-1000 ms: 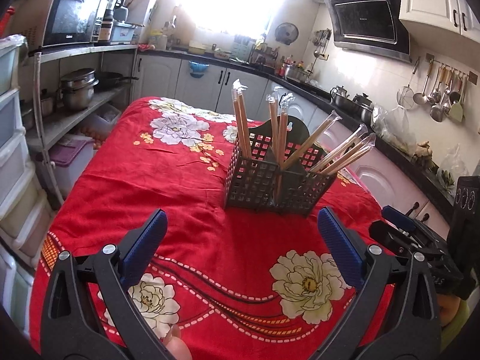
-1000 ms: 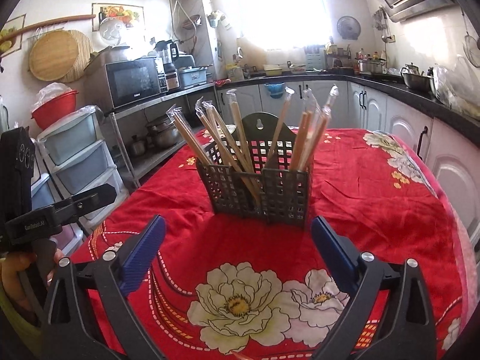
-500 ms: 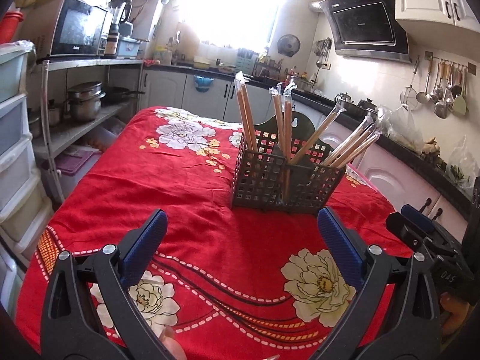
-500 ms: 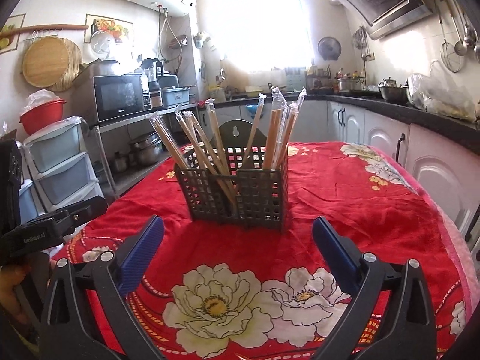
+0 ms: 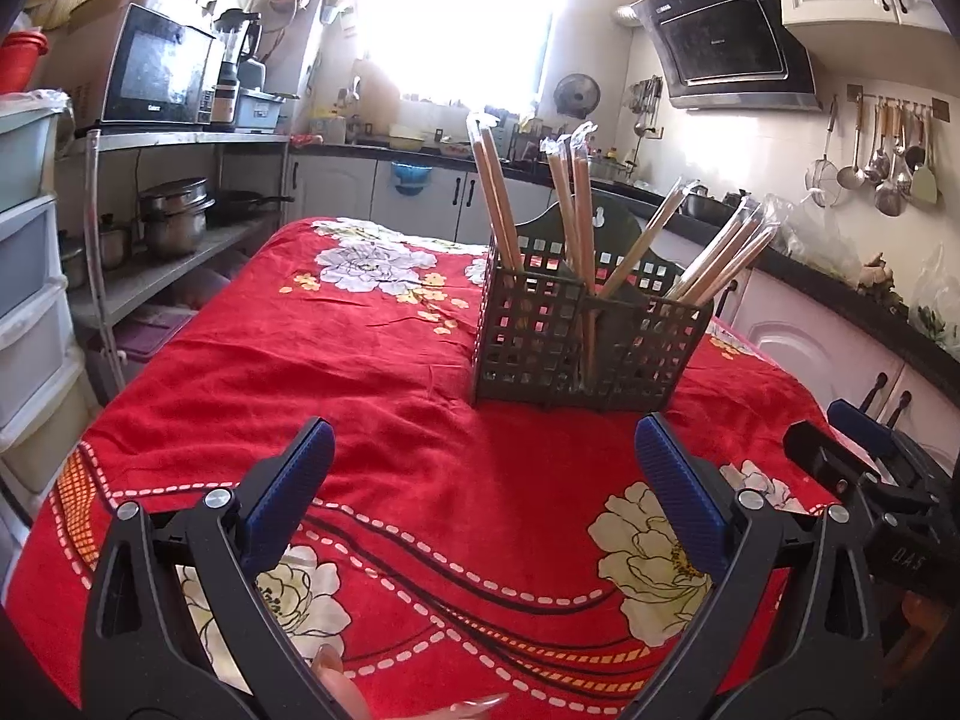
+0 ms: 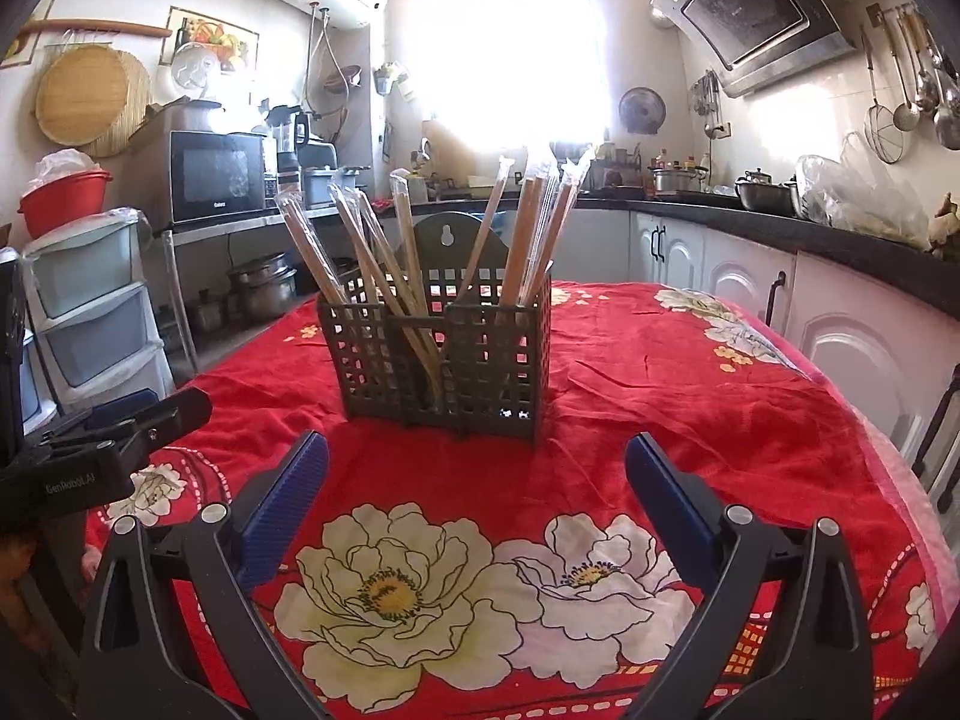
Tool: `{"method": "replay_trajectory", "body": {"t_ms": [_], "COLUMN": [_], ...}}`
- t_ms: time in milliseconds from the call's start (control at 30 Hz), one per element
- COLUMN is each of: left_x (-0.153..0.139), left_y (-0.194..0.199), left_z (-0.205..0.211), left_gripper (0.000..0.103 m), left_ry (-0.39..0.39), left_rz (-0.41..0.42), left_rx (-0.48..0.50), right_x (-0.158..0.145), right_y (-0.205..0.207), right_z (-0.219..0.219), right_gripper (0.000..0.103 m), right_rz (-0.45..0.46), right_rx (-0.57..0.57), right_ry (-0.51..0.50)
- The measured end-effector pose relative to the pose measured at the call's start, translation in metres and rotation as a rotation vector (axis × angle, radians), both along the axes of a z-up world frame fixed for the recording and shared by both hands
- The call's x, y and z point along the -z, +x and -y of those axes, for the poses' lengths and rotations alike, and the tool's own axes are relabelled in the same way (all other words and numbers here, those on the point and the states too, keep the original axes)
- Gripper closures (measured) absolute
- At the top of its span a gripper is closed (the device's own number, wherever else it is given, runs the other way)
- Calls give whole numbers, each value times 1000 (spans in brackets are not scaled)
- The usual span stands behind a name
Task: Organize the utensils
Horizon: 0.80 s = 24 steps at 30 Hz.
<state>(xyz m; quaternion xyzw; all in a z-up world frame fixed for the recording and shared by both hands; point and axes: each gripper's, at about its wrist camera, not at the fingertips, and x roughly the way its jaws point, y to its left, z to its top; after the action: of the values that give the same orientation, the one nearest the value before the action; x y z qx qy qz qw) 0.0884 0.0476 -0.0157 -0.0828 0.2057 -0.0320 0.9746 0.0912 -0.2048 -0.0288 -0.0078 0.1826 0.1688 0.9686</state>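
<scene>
Nearest to me, my left claw [image 5: 483,480] hangs over the near edge of the surface with its blue-padded fingers [image 5: 288,489] spread wide and nothing between them; my right claw [image 6: 477,480] sits the same way, fingers apart and empty, above the big cream flowers printed on the red tablecloth [image 6: 690,396]; in the left wrist view I can see the right claw's dark body at the surface's right edge, and in the right wrist view the left one shows at the left edge; fingertips of a hand [image 5: 468,705] peek in at the bottom of the left view; further in, towards the middle of the surface, stands the dark lattice utensil basket [image 6: 444,354], upright on the cloth and well clear of both claws; plastic-wrapped wooden chopsticks [image 6: 408,252] stand in its compartments, fanned out and leaning, tips up; beyond the far edge I see a microwave [image 6: 217,177] on a metal shelf at the left, a bright window [image 6: 510,48] straight ahead, and a range hood [image 5: 729,48] over the counter at the right.
</scene>
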Motion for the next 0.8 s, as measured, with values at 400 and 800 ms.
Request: {"method": "replay_trajectory", "body": {"t_ms": [400, 800], "left_x": [0, 0], "left_y": [-4, -5], "left_z": [6, 3], "left_gripper": [11, 11], "left_ry": [33, 16], "left_rz": [22, 20], "left_rx": [0, -4], "right_x": [2, 2], "right_y": [0, 0], "right_z": [-1, 0], "right_gripper": [6, 6], "right_rz": [-5, -5], "right_rx": [14, 17], "right_ry": [7, 7]}}
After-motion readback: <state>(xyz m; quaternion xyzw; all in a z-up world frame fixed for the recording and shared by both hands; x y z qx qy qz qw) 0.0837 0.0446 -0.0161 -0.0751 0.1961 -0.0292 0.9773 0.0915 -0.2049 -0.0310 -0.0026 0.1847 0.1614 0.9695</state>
